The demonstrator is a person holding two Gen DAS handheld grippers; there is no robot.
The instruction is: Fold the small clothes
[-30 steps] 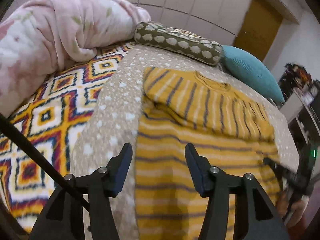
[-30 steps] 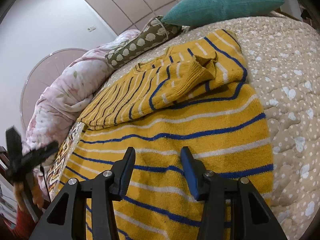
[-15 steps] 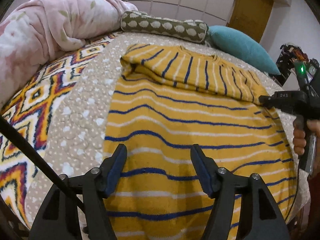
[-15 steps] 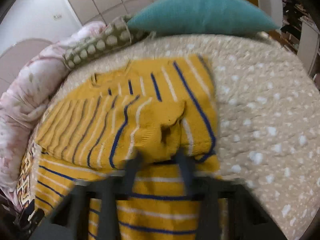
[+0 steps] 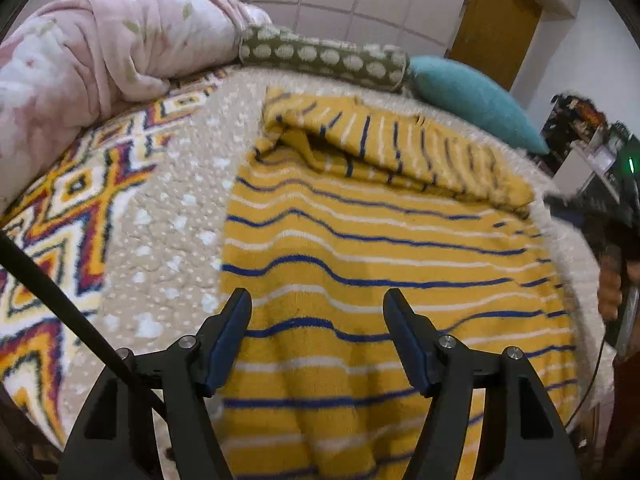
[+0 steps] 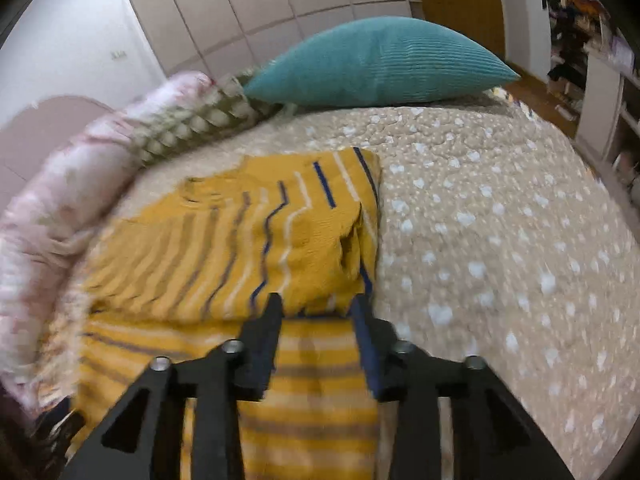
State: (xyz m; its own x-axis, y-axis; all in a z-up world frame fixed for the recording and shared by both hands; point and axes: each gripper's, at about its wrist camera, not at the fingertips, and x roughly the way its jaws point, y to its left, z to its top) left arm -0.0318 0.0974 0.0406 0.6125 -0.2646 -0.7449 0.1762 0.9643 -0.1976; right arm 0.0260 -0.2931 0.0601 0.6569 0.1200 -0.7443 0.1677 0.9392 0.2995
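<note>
A yellow sweater [image 5: 360, 264] with blue and white stripes lies flat on the bed, its sleeves folded [image 5: 400, 148] across the chest. My left gripper [image 5: 317, 298] hovers open over the sweater's lower left part, with nothing between its pads. My right gripper [image 6: 317, 302] is just short of the folded sleeve's cuff [image 6: 320, 240]. Its jaws are opening and nothing is pinched between them. In the left wrist view the right gripper [image 5: 588, 208] is a dark blur at the sweater's right edge, held by a hand [image 5: 612, 280].
The bed has a beige dotted quilt [image 6: 500, 240] and a bright diamond-pattern blanket [image 5: 60, 220] on the left. A pink floral duvet [image 5: 100, 60], a spotted bolster [image 5: 320, 56] and a teal pillow [image 6: 376, 60] line the far side. Shelves [image 6: 600, 60] stand at the right.
My right gripper has moved up from the sweater's lower body to the folded sleeve's cuff, amid blur. My left gripper has shifted from the quilt's edge over the sweater, jaws wider.
</note>
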